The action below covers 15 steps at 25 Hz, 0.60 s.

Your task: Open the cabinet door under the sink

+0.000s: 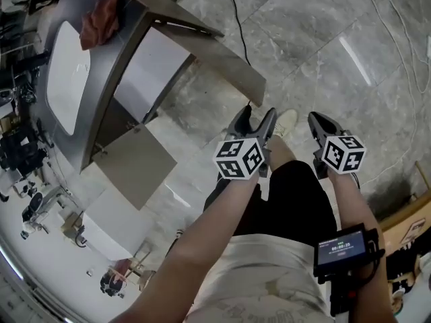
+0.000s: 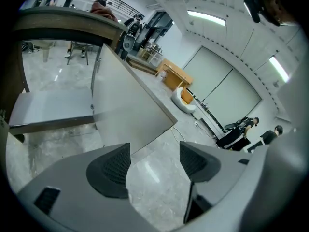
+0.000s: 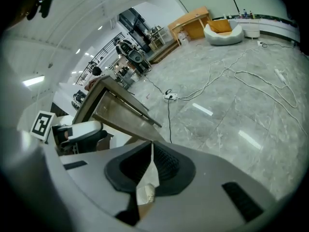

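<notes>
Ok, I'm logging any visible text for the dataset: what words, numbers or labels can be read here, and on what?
Wrist device screen: a line of digits, too small to read.
Left marker cube and right marker cube: black-and-white square patterns only, no words.
Nothing else legible.

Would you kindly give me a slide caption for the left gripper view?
Left tongs open and empty, facing the swung-open cabinet door beneath the sink counter.
</notes>
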{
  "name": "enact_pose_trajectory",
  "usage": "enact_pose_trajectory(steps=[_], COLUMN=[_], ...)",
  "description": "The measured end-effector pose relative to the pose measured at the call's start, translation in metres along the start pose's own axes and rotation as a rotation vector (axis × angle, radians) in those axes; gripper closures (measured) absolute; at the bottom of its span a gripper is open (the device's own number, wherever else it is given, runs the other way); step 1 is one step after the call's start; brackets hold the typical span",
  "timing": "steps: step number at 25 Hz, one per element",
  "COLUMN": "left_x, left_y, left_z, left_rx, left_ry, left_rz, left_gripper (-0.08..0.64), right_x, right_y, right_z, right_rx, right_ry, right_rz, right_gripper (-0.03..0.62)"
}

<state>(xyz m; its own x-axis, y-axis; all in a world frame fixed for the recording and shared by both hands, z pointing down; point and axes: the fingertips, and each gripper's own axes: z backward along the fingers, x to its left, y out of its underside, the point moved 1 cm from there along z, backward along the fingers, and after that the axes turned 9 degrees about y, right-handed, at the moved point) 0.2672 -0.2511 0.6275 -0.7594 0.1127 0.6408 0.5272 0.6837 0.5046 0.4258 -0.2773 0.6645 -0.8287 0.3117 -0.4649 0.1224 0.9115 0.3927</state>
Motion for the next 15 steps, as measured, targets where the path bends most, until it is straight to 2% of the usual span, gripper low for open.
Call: enact_pose_trajectory(steps=[4,7,10,15], left_x=[0.027,0.039,0.036,0.044], left_y=[0.009,0.008,0.0,-0.008], left_z=[0.04,0.075,0.112,0.196], left_rx=[0.005,-0.028,-0.067,-0.115], left_ry=[0.018,0.013,0.02,-0.01], left_rz=[0.01,0.014,-0.014,-0.034], left_gripper=[0.253,0.253,0.256,0.304], right_x=[0.026,0.048,0.069,0.138], right_y=[0.0,-0.002,-0.008,-0.015], right_z=[-0.004,0.002,0.014,0.032], right_rx=[-0.017,-0.024,-0.025,-0.034], right_ry=[0.025,0.027,0.022,-0.019], right_rz=[0.019,0.068,0.129,0.239], right_gripper=[0.568,0.568,0.568,0.568])
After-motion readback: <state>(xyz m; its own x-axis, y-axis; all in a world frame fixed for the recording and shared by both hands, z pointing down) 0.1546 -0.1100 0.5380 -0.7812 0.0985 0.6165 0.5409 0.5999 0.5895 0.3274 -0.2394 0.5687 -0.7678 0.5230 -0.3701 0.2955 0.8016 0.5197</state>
